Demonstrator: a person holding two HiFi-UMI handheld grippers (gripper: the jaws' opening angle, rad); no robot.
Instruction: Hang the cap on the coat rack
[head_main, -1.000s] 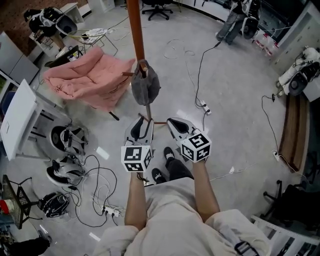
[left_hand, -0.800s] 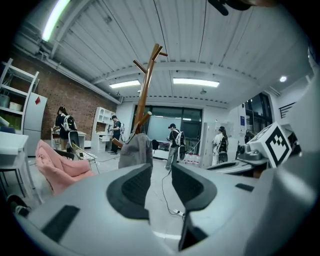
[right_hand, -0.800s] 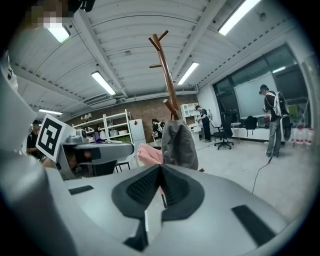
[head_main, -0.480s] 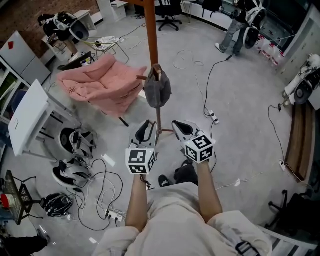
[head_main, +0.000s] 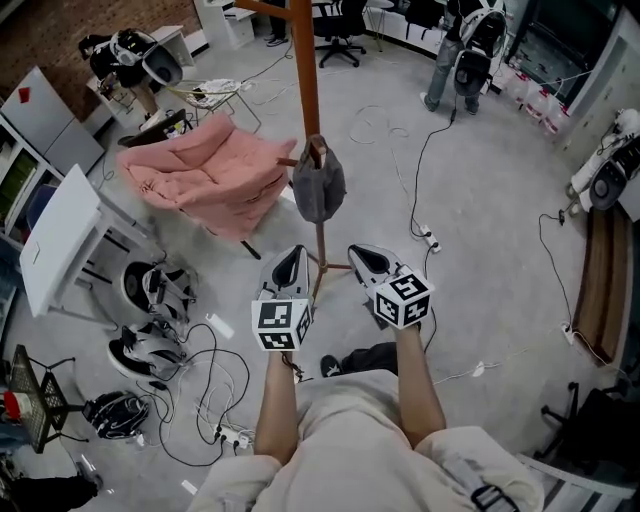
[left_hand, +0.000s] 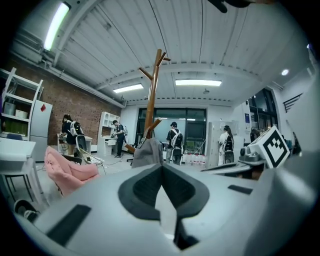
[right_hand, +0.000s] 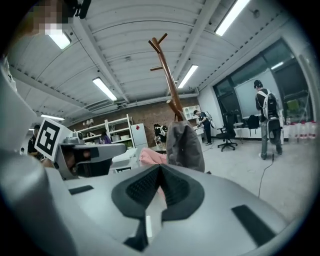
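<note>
Left tool & right tool clenched, empty, lower centre. Cap hangs on coat rack peg, upper centre. Risk: loosely hooked cap slips off if rack's bumped.

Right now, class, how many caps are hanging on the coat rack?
1. A grey cap hangs on a low peg of the coat rack, beside the pink chair. Its upper branches look bare in both gripper views; none seems hidden.
</note>
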